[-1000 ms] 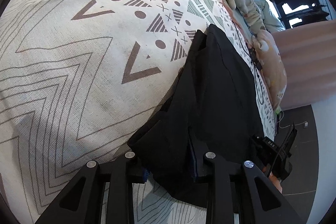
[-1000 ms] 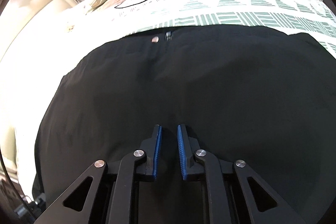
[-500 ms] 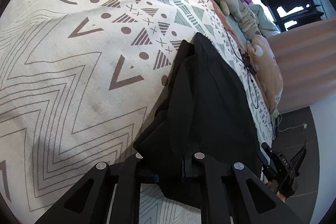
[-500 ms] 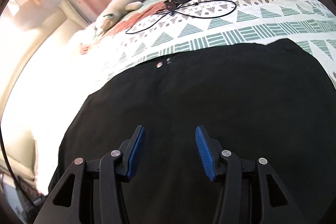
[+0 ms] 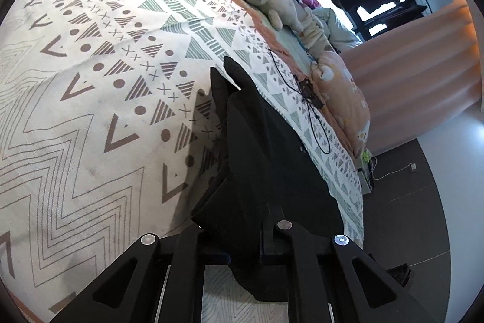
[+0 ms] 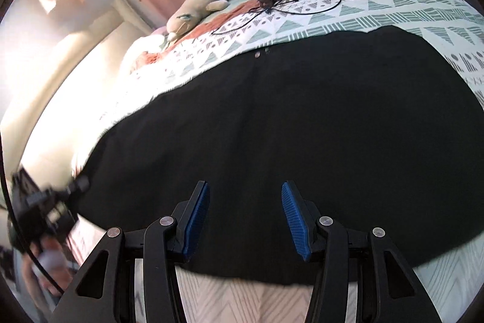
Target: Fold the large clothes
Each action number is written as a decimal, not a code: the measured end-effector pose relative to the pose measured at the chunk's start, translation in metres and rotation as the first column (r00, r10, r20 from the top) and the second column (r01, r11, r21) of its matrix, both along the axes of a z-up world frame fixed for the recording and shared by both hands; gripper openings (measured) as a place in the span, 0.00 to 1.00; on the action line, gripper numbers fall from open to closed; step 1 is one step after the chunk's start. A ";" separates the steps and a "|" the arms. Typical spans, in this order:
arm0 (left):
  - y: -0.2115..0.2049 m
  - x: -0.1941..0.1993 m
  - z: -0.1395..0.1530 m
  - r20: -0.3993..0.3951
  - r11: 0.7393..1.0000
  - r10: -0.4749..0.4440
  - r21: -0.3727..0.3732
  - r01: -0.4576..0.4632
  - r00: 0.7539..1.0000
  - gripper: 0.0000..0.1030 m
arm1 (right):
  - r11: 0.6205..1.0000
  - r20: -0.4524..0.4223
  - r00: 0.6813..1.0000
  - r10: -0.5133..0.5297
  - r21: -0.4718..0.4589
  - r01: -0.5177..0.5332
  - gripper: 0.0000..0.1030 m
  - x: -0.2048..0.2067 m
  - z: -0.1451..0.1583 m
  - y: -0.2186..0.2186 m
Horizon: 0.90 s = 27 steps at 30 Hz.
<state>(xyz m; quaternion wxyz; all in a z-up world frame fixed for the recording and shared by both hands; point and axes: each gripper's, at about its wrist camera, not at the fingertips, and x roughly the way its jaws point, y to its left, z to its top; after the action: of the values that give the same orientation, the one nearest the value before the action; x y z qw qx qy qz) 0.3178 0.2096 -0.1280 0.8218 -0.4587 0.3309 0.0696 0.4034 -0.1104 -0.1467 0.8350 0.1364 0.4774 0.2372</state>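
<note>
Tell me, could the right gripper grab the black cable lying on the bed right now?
Probably not without moving forward: the open right gripper hovers over the black garment, and the cable lies beyond its far edge.

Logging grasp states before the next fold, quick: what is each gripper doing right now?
Left gripper: shut on the black garment, a lifted fold of it.
Right gripper: open, holding nothing, above the black garment.
</note>
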 end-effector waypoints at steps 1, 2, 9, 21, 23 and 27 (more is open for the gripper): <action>-0.001 0.001 0.004 0.003 1.000 -0.003 0.001 0.003 1.000 0.10 | 1.000 -0.003 1.000 0.001 -0.004 -0.001 0.49 -0.005 -0.003 0.000; -0.004 0.004 0.010 0.007 1.000 -0.010 0.006 0.010 1.000 0.10 | 1.000 -0.007 1.000 0.004 -0.004 -0.004 0.49 -0.012 -0.004 0.000; -0.028 0.019 0.049 0.049 0.998 -0.050 0.052 0.047 0.998 0.10 | 0.999 -0.035 0.999 0.033 -0.031 -0.034 0.49 -0.038 -0.025 0.008; -0.101 0.056 0.095 0.078 0.979 -0.169 0.132 0.157 0.983 0.09 | 0.998 -0.111 0.993 0.044 -0.038 -0.048 0.47 -0.022 -0.054 0.005; -0.115 0.062 0.102 0.087 0.974 -0.192 0.141 0.179 0.977 0.09 | 0.999 -0.146 0.988 0.043 0.011 -0.042 0.46 -0.016 -0.053 -0.004; -0.144 0.072 0.117 0.102 0.960 -0.247 0.165 0.228 0.964 0.09 | 0.989 -0.169 0.986 0.016 0.147 0.010 0.45 -0.010 -0.038 -0.034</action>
<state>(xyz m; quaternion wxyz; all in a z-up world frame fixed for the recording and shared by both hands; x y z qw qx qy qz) 0.3900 0.0659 -0.0109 0.8754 -0.3550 0.3265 -0.0328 0.3937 -0.1443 -0.1846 0.7786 0.2167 0.5281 0.2607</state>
